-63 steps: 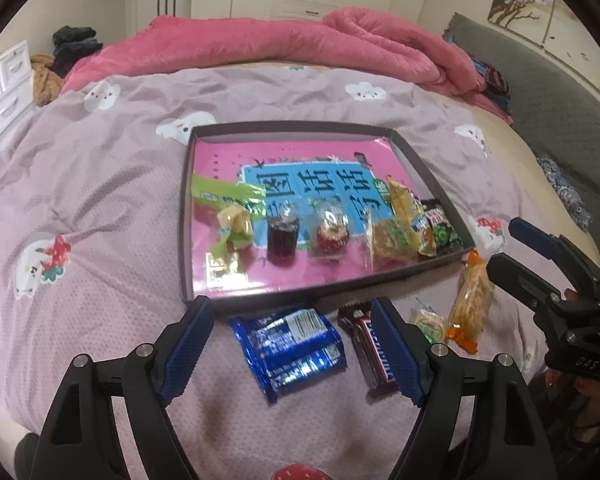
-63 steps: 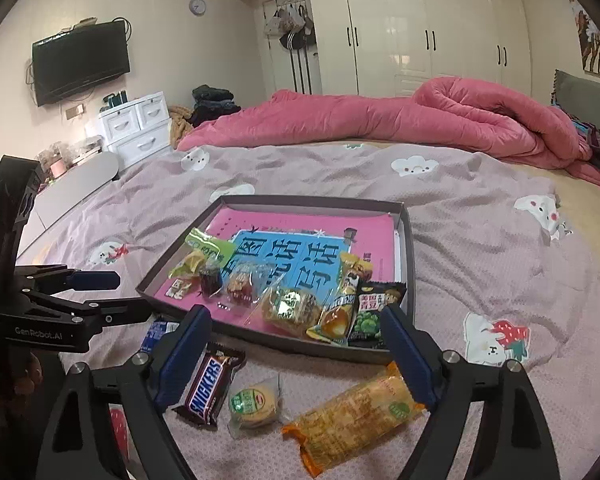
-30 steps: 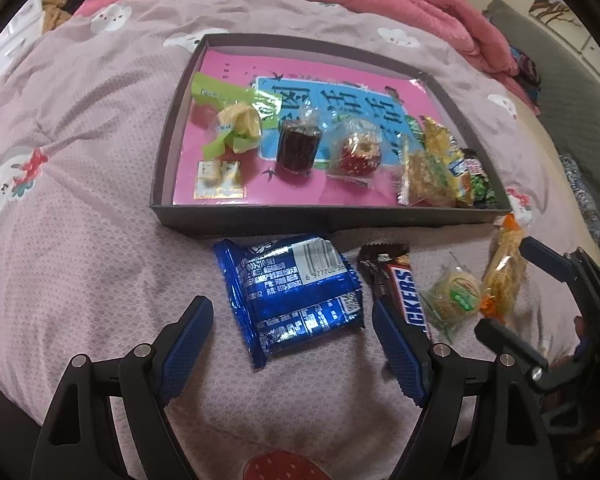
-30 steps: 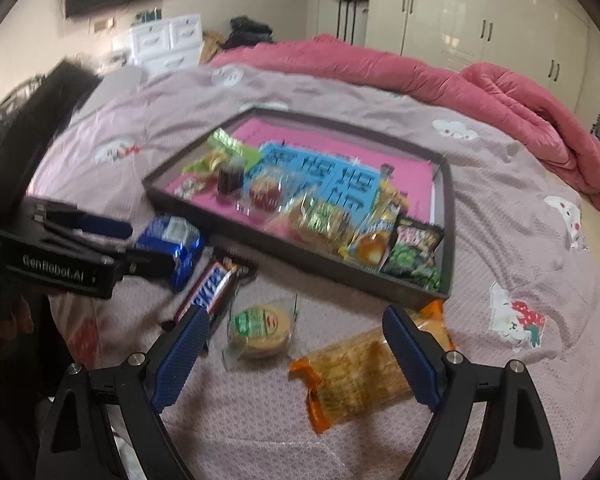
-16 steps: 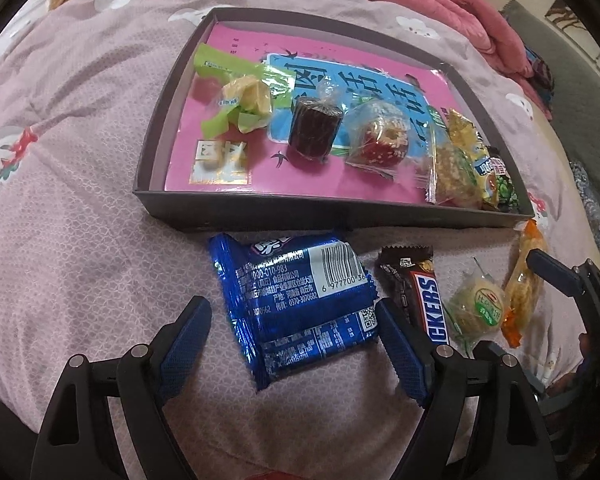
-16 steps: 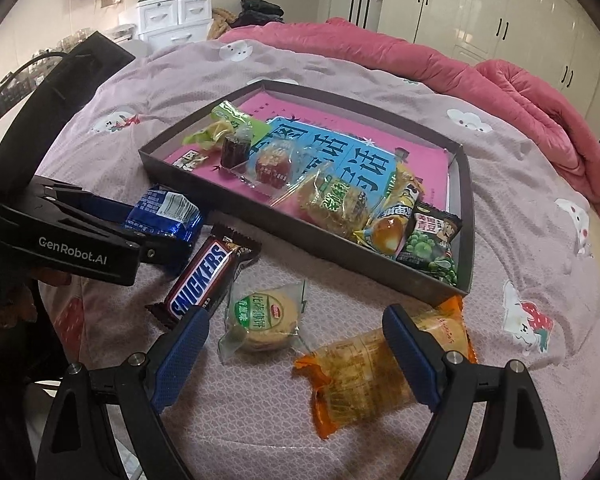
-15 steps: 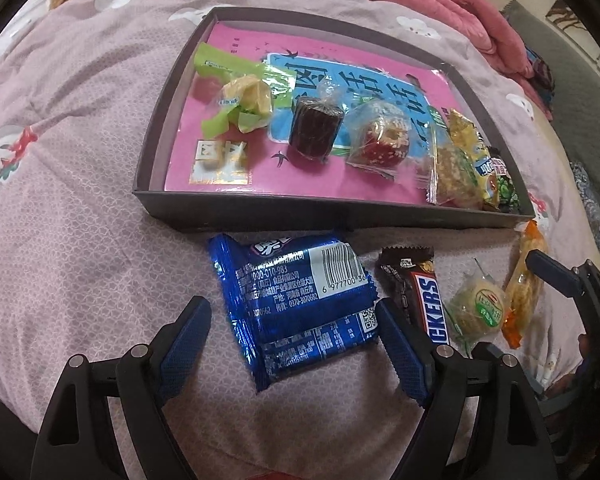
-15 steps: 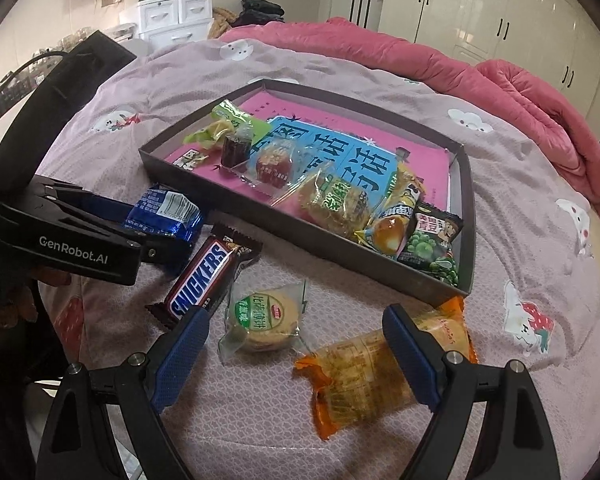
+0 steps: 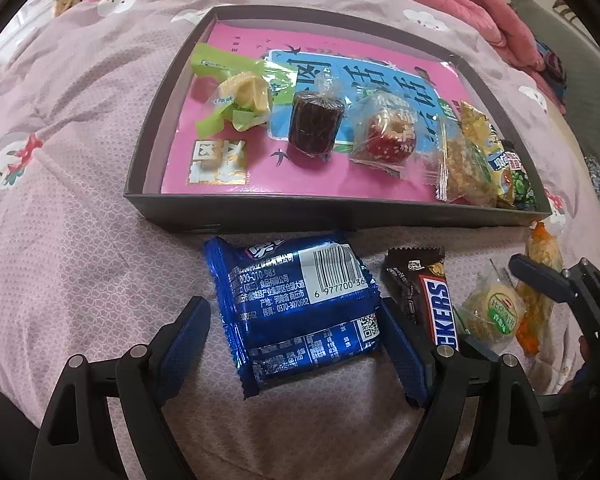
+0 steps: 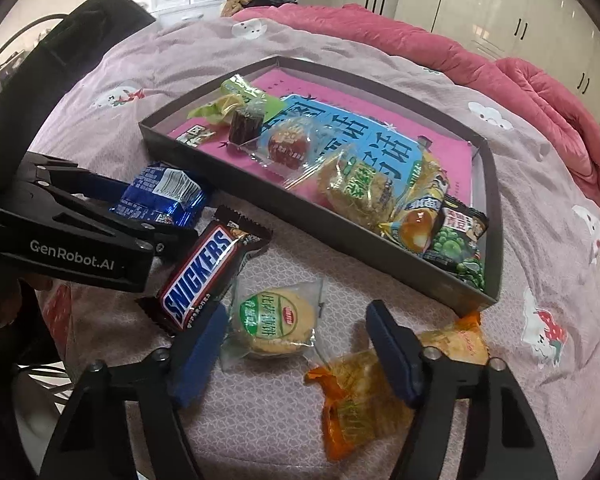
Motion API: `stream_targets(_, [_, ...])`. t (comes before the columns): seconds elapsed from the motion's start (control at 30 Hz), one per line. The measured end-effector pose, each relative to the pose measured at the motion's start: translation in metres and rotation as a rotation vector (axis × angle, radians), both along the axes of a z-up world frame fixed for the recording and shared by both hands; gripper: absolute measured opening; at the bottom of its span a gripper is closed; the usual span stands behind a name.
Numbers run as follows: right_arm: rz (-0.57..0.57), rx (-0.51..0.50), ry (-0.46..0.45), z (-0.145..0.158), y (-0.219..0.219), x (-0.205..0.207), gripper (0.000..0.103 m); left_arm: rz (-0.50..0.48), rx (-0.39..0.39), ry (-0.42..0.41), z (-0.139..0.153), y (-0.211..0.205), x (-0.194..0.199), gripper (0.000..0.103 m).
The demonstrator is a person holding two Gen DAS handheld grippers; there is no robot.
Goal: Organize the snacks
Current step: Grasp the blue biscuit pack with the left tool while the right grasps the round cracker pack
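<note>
Left wrist view: one dark tray (image 9: 236,216) on the bed (image 9: 60,240) holds six wrapped snacks. Four more lie on the bed beside its near wall: one blue packet (image 9: 296,304), one Snickers bar (image 9: 432,300), one round biscuit (image 9: 492,312), one orange packet (image 9: 540,264), partly hidden. The left gripper (image 9: 296,344) stands released, straddling the blue packet.

Right wrist view: the right gripper (image 10: 296,340) is closing around the clear-wrapped round biscuit (image 10: 276,320), pads not yet pressing. Its right finger covers part of the orange packet (image 10: 356,404).
</note>
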State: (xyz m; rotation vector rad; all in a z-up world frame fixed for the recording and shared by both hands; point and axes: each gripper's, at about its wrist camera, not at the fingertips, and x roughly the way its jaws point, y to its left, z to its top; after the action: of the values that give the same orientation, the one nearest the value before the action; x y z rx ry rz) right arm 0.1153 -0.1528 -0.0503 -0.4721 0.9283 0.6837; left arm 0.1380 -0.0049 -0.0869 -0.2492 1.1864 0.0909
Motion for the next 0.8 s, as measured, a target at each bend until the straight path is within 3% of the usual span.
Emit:
stream_targets(0.1, [0.017, 0.002, 0.010, -0.002, 0.003, -0.001, 0.051, 0.002, -0.003, -0.001, -0.001, 0.000, 0.001, 0.085])
stream_targets(0.23, [0.027, 0.013, 0.017, -0.002, 0.005, -0.002, 0.044, 0.008, -0.009, -0.008, -0.002, 0.002, -0.001, 0.085])
stream_targets(0.4, [-0.006, 0.067, 0.027, 0.004, -0.003, 0.001, 0.042, 0.014, -0.020, -0.018, -0.001, 0.005, -0.004, 0.083])
stream_targets(0.6, [-0.041, 0.154, 0.040, 0.016, -0.012, 0.009, 0.041, 0.026, -0.028, -0.035, 0.003, 0.012, -0.012, 0.062])
stream_targets(0.8, [-0.056, 0.202, 0.041, 0.022, -0.017, 0.011, 0.041, 0.032, -0.058, -0.053, 0.008, 0.023, -0.020, 0.057])
